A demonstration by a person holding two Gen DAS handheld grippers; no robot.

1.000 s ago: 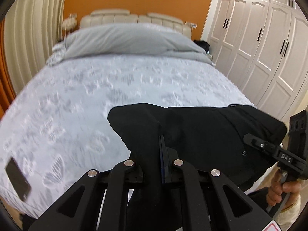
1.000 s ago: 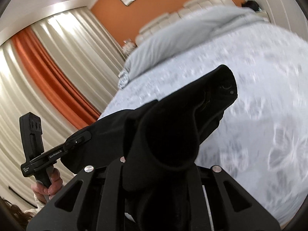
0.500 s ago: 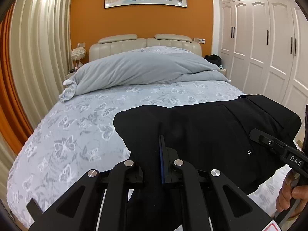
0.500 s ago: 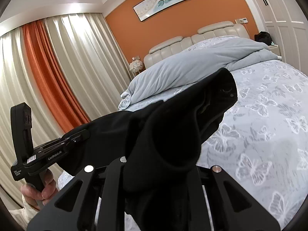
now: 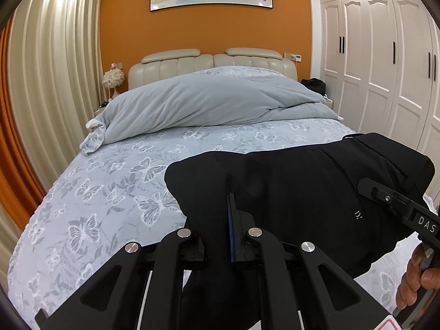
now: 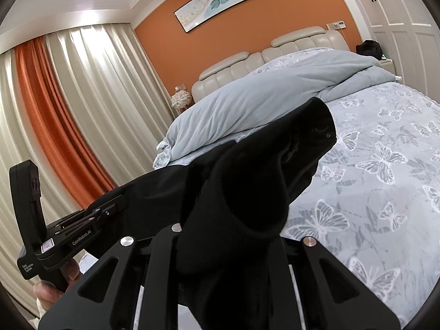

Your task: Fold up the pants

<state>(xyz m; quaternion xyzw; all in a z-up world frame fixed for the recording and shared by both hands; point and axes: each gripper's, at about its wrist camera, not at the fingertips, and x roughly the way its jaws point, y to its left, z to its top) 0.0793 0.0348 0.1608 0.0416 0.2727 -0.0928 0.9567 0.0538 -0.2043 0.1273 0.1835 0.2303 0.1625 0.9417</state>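
Two grippers – left gripper (image 5: pixel 229 206), right gripper (image 6: pixel 233 220) – one pants (image 5: pixel 302 192)

Pants (image 5: pixel 288 192) held above the bed's (image 5: pixel 115 192) near end, duvet (image 5: pixel 214 99) heaped before the headboard (image 5: pixel 178 63), curtains (image 5: pixel 49 82) left, wardrobe (image 5: pixel 385 55) right

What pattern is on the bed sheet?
White butterflies on pale blue-grey sheet, clearest in the left wrist view.

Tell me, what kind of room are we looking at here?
A home bedroom, almost certainly. There is a bed with a butterfly-print sheet and a padded headboard, a rolled-up grey duvet lying across it, and white wardrobe doors along one wall.
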